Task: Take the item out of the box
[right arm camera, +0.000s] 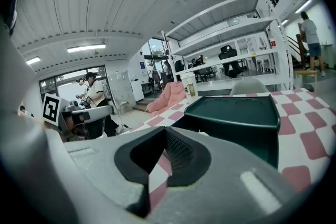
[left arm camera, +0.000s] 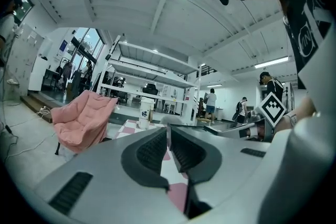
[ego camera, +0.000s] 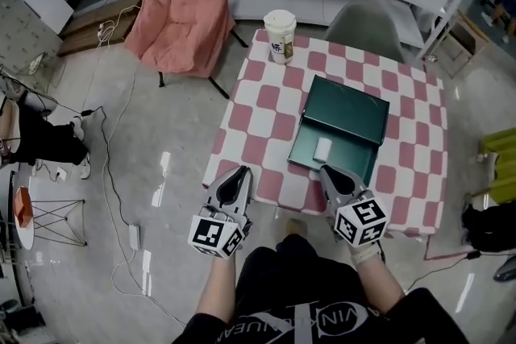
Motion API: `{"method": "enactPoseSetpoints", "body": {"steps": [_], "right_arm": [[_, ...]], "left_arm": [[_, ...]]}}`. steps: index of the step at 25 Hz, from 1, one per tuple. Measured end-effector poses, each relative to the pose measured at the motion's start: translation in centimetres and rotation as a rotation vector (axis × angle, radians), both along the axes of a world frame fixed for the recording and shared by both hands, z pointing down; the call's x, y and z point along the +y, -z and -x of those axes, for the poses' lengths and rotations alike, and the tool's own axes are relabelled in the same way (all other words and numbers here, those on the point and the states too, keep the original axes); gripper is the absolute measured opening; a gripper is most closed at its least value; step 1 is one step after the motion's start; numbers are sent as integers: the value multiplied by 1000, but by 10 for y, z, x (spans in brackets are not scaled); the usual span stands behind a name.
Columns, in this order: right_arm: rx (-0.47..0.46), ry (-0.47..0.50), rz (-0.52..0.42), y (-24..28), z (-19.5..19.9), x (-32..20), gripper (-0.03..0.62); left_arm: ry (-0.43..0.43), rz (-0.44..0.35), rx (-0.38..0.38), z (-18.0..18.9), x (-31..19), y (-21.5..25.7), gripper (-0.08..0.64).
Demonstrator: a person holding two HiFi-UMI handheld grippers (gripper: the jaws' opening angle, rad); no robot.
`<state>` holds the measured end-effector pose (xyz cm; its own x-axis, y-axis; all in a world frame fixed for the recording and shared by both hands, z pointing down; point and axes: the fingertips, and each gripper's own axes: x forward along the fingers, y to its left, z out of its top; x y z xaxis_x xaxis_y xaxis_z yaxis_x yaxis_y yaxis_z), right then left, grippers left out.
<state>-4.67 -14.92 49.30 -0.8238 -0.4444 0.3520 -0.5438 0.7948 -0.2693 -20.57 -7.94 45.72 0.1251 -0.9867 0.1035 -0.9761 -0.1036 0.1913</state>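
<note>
Two grippers are under my control, and both are held low at the near edge of the table (ego camera: 258,118), which is covered by a pink-and-white checked cloth.

Left gripper (ego camera: 241,172): in its own view the jaws (left arm camera: 168,134) are pressed together along their full length, with nothing between the ribbed pads. It sits over the near left part of the table, apart from the box.

Right gripper (ego camera: 326,171): in its own view the jaws (right arm camera: 164,140) are likewise fully together and empty. Its tip is just beside the near wall of the box. I cannot tell whether it touches.

Dark green box (ego camera: 300,154): it stands on the table towards the right-hand side, with its lid (ego camera: 347,105) thrown open and leaning back on the far side. From the right gripper view the box (right arm camera: 236,113) fills the middle ground directly ahead of the jaws.

Task item: a small white object (ego camera: 322,147) lies inside the open tray of the box, towards its left half, untouched by either gripper. Its exact nature is too small to determine.

Other findings: a paper cup (ego camera: 280,35) with dark print stands upright at the far edge of the table, well apart from the box. A pink folding chair (ego camera: 181,8) stands on the floor beyond the far left corner. A grey chair (ego camera: 363,24) is at the far side of the table.
</note>
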Motion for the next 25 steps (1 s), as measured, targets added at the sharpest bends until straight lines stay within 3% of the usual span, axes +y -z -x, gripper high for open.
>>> {"method": "enactPoseSetpoints", "body": {"steps": [10, 25], "right_arm": [[33, -68, 47, -4, -11, -13, 6], [182, -169, 91, -22, -8, -40, 6]], "left_arm": [[-107, 21, 15, -13, -41, -5, 29], [-325, 48, 39, -12, -129, -15, 29]]}}
